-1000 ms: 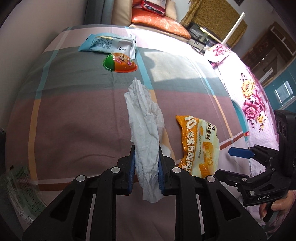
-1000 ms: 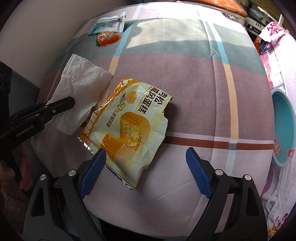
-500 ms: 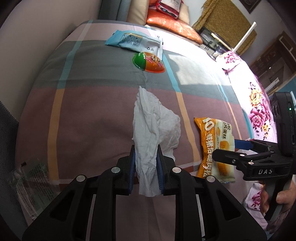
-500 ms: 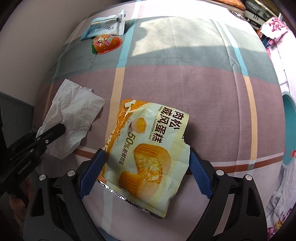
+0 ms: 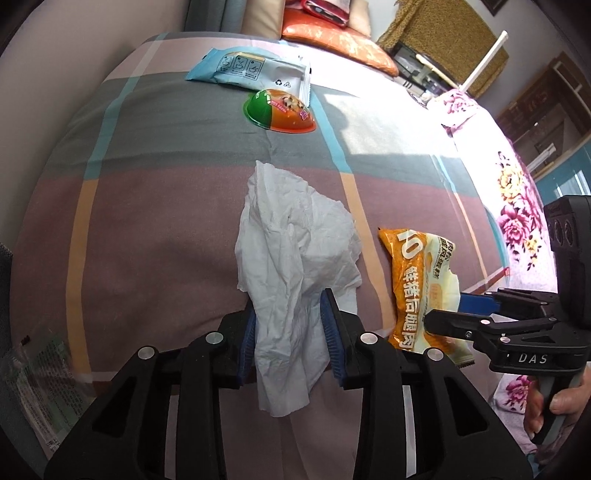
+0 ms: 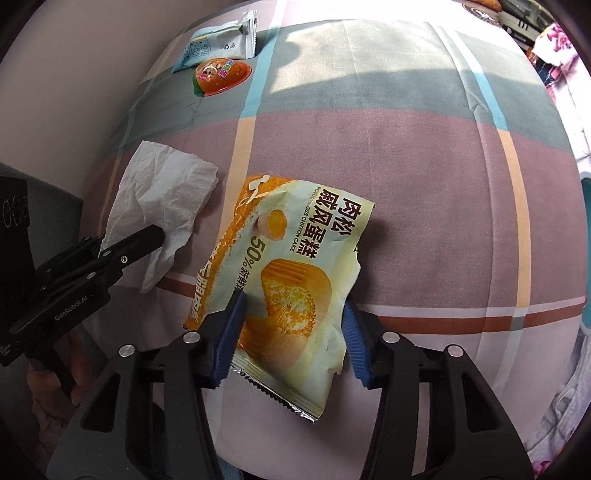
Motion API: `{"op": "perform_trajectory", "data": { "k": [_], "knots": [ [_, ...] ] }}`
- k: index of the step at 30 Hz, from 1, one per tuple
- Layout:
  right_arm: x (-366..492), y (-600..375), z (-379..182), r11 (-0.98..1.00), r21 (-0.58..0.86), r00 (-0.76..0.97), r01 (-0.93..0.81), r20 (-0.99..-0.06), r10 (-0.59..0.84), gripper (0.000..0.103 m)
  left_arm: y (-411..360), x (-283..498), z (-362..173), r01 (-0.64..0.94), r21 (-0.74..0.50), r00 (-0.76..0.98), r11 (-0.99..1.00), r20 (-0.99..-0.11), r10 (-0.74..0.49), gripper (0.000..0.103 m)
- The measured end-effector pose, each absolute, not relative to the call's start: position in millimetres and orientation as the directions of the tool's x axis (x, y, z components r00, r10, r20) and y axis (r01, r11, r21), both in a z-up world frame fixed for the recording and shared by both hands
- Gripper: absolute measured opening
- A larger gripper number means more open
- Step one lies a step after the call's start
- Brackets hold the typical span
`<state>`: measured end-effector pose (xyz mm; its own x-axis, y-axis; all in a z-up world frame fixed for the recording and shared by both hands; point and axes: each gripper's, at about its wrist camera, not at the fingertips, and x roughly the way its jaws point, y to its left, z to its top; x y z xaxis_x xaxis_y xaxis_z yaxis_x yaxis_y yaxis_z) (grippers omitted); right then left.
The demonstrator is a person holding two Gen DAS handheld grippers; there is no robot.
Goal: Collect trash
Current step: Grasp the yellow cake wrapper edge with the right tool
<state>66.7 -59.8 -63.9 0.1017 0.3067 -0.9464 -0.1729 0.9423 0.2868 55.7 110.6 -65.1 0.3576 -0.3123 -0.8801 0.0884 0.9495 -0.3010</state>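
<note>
My left gripper (image 5: 290,325) is shut on a crumpled white tissue (image 5: 295,240) at the near edge of the plaid bedspread (image 5: 166,206); the tissue also shows in the right wrist view (image 6: 162,195). My right gripper (image 6: 295,325) stands around the near end of a yellow-orange cake wrapper (image 6: 291,266), its blue pads (image 6: 232,328) touching both sides; from the left wrist view the wrapper (image 5: 417,280) lies right of the tissue. A blue-white wrapper (image 5: 251,70) and an orange-green jelly cup (image 5: 280,110) lie at the far side.
Cushions (image 5: 332,33) sit beyond the bedspread. A floral cloth (image 5: 517,199) lies to the right, with a teal basin (image 6: 585,251) past the right edge. A clear plastic bag (image 5: 37,387) hangs at the near left.
My right gripper moved forward over the cake wrapper and narrowed its jaws onto it. My left gripper kept hold of the tissue, whose free end has spread out wider.
</note>
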Motion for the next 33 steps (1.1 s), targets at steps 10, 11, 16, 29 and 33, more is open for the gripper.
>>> {"op": "perform_trajectory", "data": {
  "k": [10, 11, 16, 29, 33],
  "knots": [
    [63, -69, -52, 0.94, 0.283, 0.166, -0.19, -0.934, 0.315, 0.004, 92, 56, -62, 0.117, -0.322, 0.352, 0.939, -0.871, -0.343, 0.014],
    [64, -72, -50, 0.942, 0.283, 0.171, -0.182, -0.934, 0.313, 0.005, 87, 56, -62, 0.137, -0.339, 0.346, 0.931, -0.864, -0.365, 0.014],
    [70, -89, -42, 0.943, 0.306, 0.199, -0.132, -0.924, 0.327, 0.054, 54, 53, -68, 0.211, -0.373, 0.296, 0.903, -0.856, -0.423, 0.014],
    [67, -112, -71, 0.934, 0.355, 0.17, -0.031, -0.919, 0.355, 0.072, 48, 51, -74, 0.233, -0.417, 0.263, 0.878, -0.843, -0.47, 0.014],
    [69, -106, -71, 0.915, 0.402, 0.161, -0.028, -0.902, 0.401, 0.059, 38, 49, -73, 0.254, -0.416, 0.253, 0.873, -0.843, -0.475, 0.013]
  ]
}}
